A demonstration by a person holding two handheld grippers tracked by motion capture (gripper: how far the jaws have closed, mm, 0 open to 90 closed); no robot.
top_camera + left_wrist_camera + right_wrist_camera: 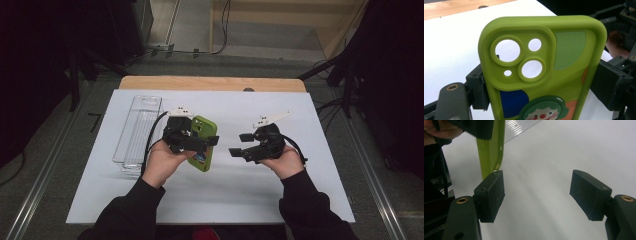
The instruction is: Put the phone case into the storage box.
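The left gripper [192, 142] is squeezing a green phone case [204, 142] by its two long sides, holding it up over the white table [280, 200] (a clown face is on its back). The right gripper [240, 144] is sitting near it, jaws wide apart, holding nothing. A clear tray [138, 131] is lying at the left.

Bright tabletop, dark surrounds, slight blur
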